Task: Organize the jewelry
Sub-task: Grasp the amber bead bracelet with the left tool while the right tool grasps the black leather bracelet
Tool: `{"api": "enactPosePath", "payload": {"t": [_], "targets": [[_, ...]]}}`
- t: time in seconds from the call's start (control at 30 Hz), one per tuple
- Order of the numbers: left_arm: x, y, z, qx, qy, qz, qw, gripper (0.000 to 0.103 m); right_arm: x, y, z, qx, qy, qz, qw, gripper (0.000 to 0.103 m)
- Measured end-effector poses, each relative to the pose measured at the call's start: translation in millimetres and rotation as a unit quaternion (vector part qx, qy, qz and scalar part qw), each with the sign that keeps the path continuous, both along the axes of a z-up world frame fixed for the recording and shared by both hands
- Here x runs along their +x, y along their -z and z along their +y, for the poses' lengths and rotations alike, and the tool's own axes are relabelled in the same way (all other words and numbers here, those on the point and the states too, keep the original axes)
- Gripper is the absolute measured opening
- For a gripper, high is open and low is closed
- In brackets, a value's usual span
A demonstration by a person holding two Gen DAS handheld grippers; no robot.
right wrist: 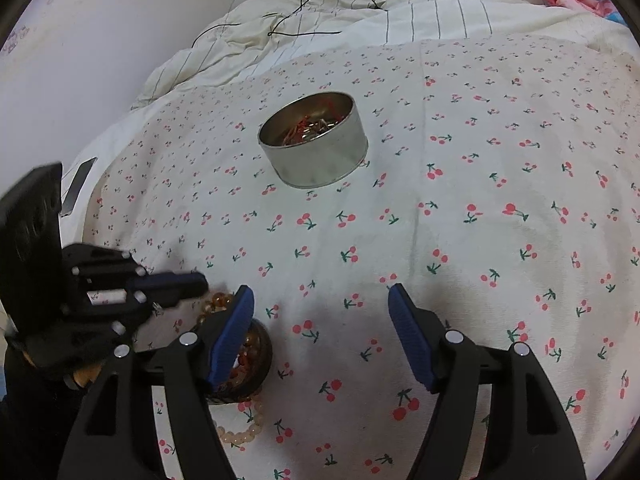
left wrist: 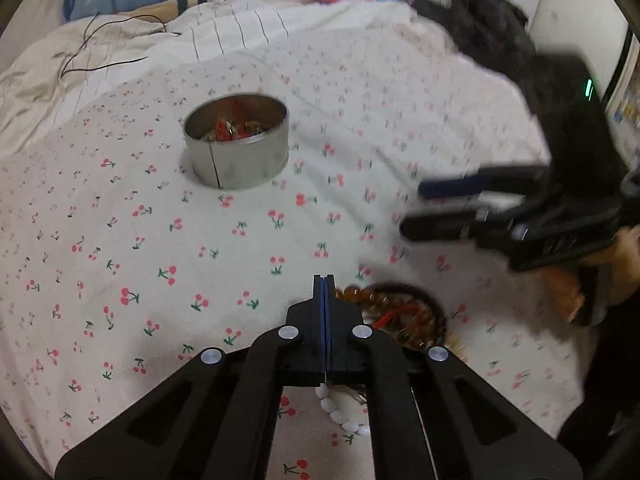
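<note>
A round metal tin point(left wrist: 236, 140) point(right wrist: 316, 140) stands on the cherry-print bedsheet point(left wrist: 120, 240) with red and gold jewelry inside. A pile of bracelets point(left wrist: 400, 320) point(right wrist: 248, 360), amber beads, a dark band and a red cord, lies just right of my left gripper point(left wrist: 324, 280) point(right wrist: 202, 280). That gripper's jaws are pressed together, and I see nothing between them. A pale bead bracelet point(left wrist: 340, 416) point(right wrist: 240, 432) lies on the sheet beneath it. My right gripper point(right wrist: 321, 290) point(left wrist: 414, 210) is open above bare sheet, its left finger over the pile.
A striped quilt point(right wrist: 320, 24) with a thin black cord point(left wrist: 112, 44) is bunched at the far side. A dark fuzzy mass point(left wrist: 480, 28) is at the back right. A silver flat object point(right wrist: 78, 188) lies at the bed's left edge by the wall. A hand point(left wrist: 624, 256) holds the right gripper.
</note>
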State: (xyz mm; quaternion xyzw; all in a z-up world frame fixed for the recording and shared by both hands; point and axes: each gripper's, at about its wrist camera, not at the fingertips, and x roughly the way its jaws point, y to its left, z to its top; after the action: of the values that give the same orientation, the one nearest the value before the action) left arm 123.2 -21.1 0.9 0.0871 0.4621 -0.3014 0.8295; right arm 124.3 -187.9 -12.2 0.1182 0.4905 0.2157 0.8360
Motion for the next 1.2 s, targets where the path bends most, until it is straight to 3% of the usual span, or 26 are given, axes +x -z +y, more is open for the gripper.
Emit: {"api": "enactPosePath", "payload": {"t": [0.1,0.2,0.27,0.3,0.33,0.4,0.43,0.5,0.57,0.63,0.87,1.0,1.2], "targets": [[7,-1,6,-0.015,-0.002,0.017,0.9997,0.000,0,1,3,-0.006,-0.005,0.002,1.000,0.067],[13,11,7,-0.025,0.003,0.068,0.9973,0.005,1,2,2,-0.006,-0.002,0.005,1.000,0.067],[12,17,1,-0.020,0.008,0.081,0.9965,0.027,0,2,1,-0.004,-0.003,0.006,1.000,0.067],[10,19,1,-0.014,0.006,0.078,0.9969,0.051,0,3,2,-0.003,-0.003,0.006,1.000,0.068],[9,21,-2,-0.009,0.004,0.077,0.9970,0.059,0,3,2,-0.002,-0.003,0.006,1.000,0.068],[9,23,-2,-0.018,0.006,0.085,0.9962,0.059,0,3,2,-0.001,-0.005,0.007,1.000,0.068],[9,25,-2,-0.027,0.005,0.092,0.9954,0.049,1,3,2,0.000,-0.006,0.007,1.000,0.068],[10,29,-5,-0.030,0.013,0.107,0.9937,0.012,1,4,3,-0.002,-0.008,0.009,1.000,0.068],[7,30,-9,-0.016,0.022,0.100,0.9946,0.010,1,5,4,-0.004,-0.010,0.013,1.000,0.068],[5,25,-9,-0.029,0.030,0.102,0.9939,0.010,1,6,4,-0.004,-0.014,0.018,1.000,0.068],[15,-16,31,-0.138,-0.014,0.062,0.9884,0.010,-2,6,5,0.019,-0.056,0.038,0.998,0.067],[19,-33,48,-0.199,-0.033,0.041,0.9785,0.010,-3,12,15,0.028,-0.074,0.052,0.995,0.067],[25,-31,49,-0.191,-0.051,0.041,0.9795,0.010,-12,16,33,-0.022,-0.105,0.043,0.993,0.057]]}}
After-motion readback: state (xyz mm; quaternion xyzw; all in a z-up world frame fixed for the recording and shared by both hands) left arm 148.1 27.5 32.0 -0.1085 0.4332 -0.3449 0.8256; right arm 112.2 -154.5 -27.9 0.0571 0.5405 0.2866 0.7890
